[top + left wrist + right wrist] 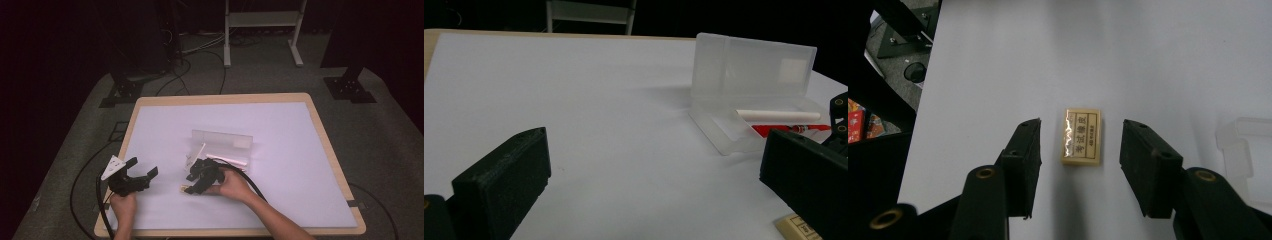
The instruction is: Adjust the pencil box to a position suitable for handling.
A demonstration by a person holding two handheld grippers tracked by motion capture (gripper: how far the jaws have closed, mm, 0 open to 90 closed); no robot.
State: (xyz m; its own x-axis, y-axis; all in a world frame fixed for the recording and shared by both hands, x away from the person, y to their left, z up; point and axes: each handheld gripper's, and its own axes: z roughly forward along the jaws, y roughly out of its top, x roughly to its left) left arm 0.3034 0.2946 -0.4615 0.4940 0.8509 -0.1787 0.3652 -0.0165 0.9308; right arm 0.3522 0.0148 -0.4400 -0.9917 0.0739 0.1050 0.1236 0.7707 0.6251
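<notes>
A small cream eraser (pixel 1081 142) with a printed label lies flat on the white table cover, near the front middle (pixel 183 189). My right gripper (pixel 1081 125) points down over it, open, one jaw on each side and neither touching it. Behind it stands a clear plastic pencil case (pixel 222 142) with its lid up; it holds a white stick (pixel 774 114) and a red pen (pixel 791 128). My left gripper (pixel 144 166) rests at the front left, open with nothing between its jaws (pixel 654 145).
The white sheet (pixel 280 165) covers a wooden-edged table (pixel 332 150). Black cables trail from both grippers off the front edge. Beyond the table are dark floor, stand feet and a white frame (pixel 260 20).
</notes>
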